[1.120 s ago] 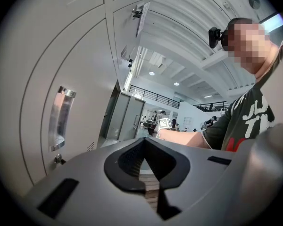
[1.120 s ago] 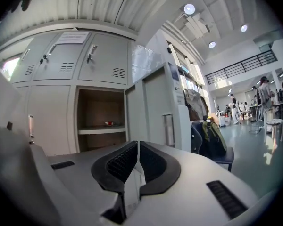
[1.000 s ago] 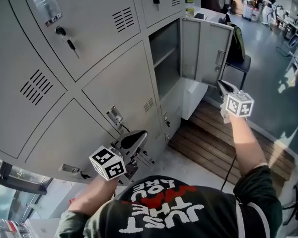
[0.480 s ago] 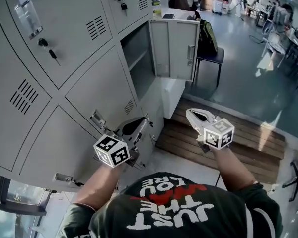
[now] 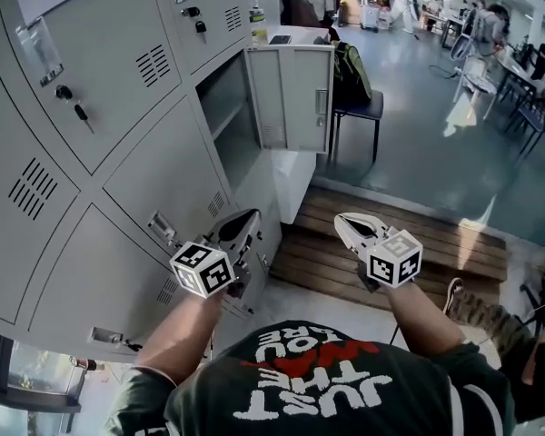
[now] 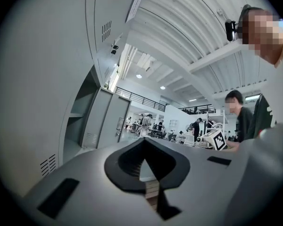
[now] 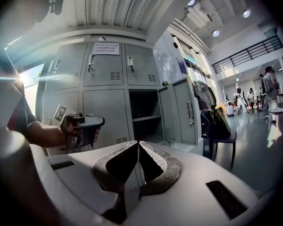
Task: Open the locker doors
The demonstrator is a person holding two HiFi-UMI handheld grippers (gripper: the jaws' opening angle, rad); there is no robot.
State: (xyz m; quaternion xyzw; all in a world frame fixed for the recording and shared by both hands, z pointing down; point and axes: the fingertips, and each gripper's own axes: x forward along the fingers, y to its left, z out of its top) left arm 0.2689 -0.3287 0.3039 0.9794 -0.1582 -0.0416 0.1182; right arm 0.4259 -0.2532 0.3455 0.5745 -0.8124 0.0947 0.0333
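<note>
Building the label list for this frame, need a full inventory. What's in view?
closed locker doors: at least five, grey, left
open locker door: one, grey, swung out at top centre
keys: two, dark, in the upper doors' locks
bottle: one, pale, behind the open door
chair: one, dark, right of the open door
bag: one, dark green, over the chair back
wooden platform: one, brown slats, on the floor by the lockers
people: several, far top right
left claw: one, grey, shut and empty, near a lower door
right claw: one, grey, shut and empty, over the platform
</note>
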